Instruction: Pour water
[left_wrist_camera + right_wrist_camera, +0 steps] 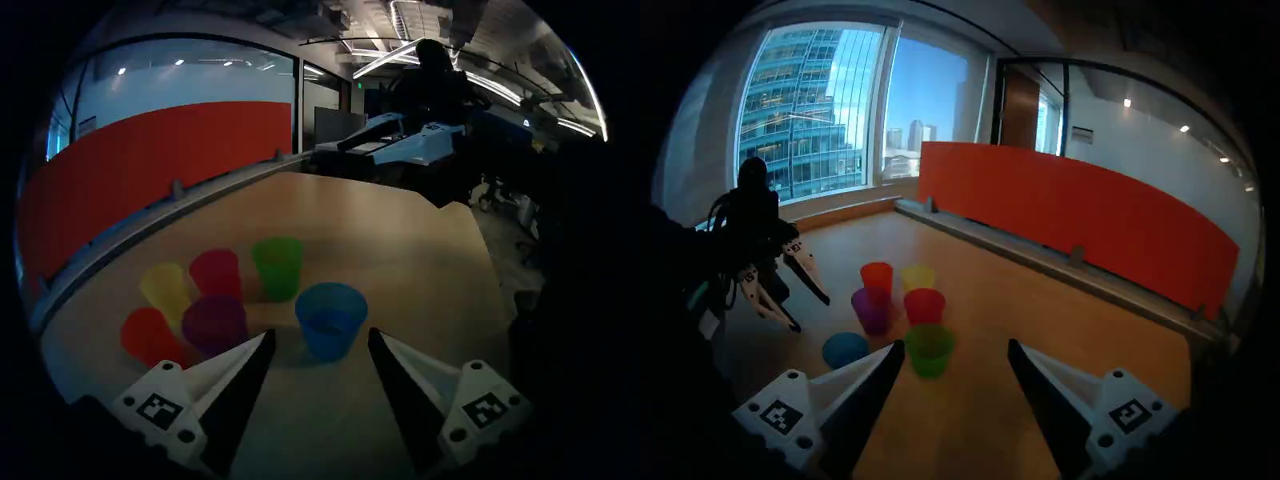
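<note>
Six plastic cups are standing upright in a tight cluster on the wooden table [400, 232], every mouth facing up and every long axis running vertical.

In the left gripper view, the blue cup [330, 320] is sitting just below centre, toward 6 o'clock. A faint line is showing part-way up its wall, perhaps a water level, though I cannot tell for sure. The green cup [278, 268] is standing at 11 o'clock from the blue one and the purple cup [214, 324] at 9 o'clock. Beyond the purple one, the crimson cup [216, 274] is at 12 o'clock, the yellow cup [166, 288] at 10 o'clock and the orange cup [148, 336] at 9 o'clock. Their tinted walls are hiding whatever is inside.

The left gripper [320, 340] is holding its fingers spread wide and gripping nothing. The blue cup is just beyond the tips and apart from both.

The right gripper [956, 348] is likewise spread and gripping nothing. In its view the green cup is standing just ahead, at 11 o'clock from the gap between the tips.

At 9 o'clock in the right gripper view, a person [752, 208] is showing as a dark figure holding the left gripper above the table.
</note>
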A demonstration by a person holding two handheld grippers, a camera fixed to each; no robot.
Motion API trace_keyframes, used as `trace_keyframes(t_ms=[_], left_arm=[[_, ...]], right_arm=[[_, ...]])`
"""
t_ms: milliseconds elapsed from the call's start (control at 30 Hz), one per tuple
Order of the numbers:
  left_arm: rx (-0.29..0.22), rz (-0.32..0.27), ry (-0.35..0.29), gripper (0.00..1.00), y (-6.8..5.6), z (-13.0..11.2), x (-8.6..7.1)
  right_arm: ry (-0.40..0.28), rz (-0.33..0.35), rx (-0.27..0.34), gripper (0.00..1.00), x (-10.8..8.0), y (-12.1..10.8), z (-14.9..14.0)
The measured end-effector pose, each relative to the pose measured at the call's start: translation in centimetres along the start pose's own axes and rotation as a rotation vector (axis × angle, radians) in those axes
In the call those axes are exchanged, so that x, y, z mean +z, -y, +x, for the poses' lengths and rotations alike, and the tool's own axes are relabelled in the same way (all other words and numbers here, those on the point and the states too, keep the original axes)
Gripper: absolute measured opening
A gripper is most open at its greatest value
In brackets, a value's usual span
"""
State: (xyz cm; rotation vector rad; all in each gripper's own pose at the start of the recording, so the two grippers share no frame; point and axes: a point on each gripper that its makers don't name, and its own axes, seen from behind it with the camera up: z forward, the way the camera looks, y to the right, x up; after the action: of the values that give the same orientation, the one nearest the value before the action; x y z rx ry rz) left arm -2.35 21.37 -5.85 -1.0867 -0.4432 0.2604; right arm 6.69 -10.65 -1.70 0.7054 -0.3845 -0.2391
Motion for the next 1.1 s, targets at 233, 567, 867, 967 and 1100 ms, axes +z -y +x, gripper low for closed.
trace_keyframes(t_ms=[233,567,867,967,1100], left_arm=[[0.014,-0.022,0.046,0.85,-0.2,-1.2,2.0],[0.048,-0.041,0.106,0.85,-0.2,-2.6,5.0],[0.058,-0.067,0.133,0.85,-0.8,-3.0,7.1],[0.062,-0.072,0.142,0.85,-0.8,-3.0,7.7],[0.063,-0.080,0.151,0.85,-1.0,-3.0,8.4]], right_arm=[[0.005,0.004,0.004,1.00,0.5,-0.3,-0.2],[0.011,0.006,0.008,1.00,1.0,-0.8,-0.6],[0.017,0.005,0.008,1.00,1.3,-1.2,-0.9],[0.018,0.006,0.008,1.00,1.3,-1.3,-0.9],[0.022,0.008,0.008,1.00,1.5,-1.3,-1.0]])
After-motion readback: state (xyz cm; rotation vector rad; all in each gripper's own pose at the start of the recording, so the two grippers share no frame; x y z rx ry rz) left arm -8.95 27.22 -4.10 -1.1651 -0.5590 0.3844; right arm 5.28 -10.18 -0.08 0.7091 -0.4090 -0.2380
